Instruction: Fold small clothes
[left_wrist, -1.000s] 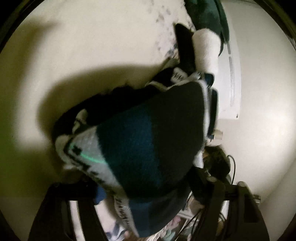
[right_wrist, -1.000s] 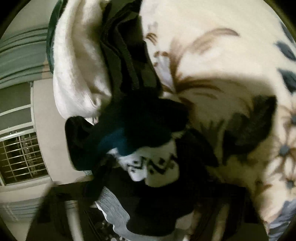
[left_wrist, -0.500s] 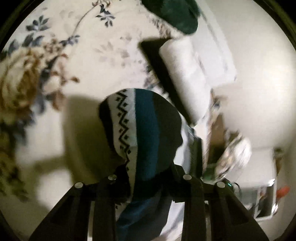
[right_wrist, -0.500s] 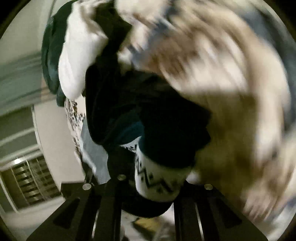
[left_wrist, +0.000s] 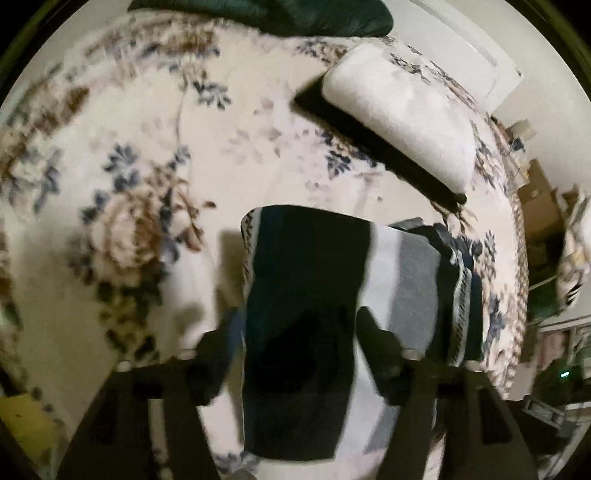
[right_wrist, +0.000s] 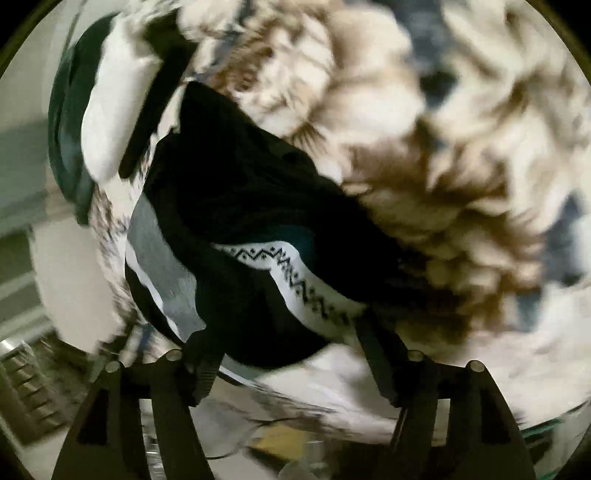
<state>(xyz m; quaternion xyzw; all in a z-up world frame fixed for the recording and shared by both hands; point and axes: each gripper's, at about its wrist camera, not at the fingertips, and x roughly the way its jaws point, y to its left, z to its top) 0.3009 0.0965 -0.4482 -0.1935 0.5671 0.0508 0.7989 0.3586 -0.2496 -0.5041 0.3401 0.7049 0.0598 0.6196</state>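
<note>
A folded dark knit garment (left_wrist: 303, 280) with teal and black bands and a white zigzag stripe lies on the floral bedspread (left_wrist: 129, 166), partly over a grey and white folded piece (left_wrist: 410, 288). My left gripper (left_wrist: 295, 325) hangs above it, its jaws opening, the fingers standing either side of the cloth without pressing it. In the right wrist view the same garment (right_wrist: 258, 206) shows its zigzag band (right_wrist: 295, 277). My right gripper (right_wrist: 284, 332) is over its near edge, jaws opening too, with the cloth between them but loose.
A white folded cloth (left_wrist: 399, 110) lies on a black garment (left_wrist: 369, 147) further back on the bed, with a dark green blanket (left_wrist: 295, 14) beyond. The bed's edge and room clutter (left_wrist: 554, 295) are to the right.
Both grippers held the garment bunched up half a second ago and have since spread their fingers. The garment now lies flat on the bed, and the left gripper has risen above it.
</note>
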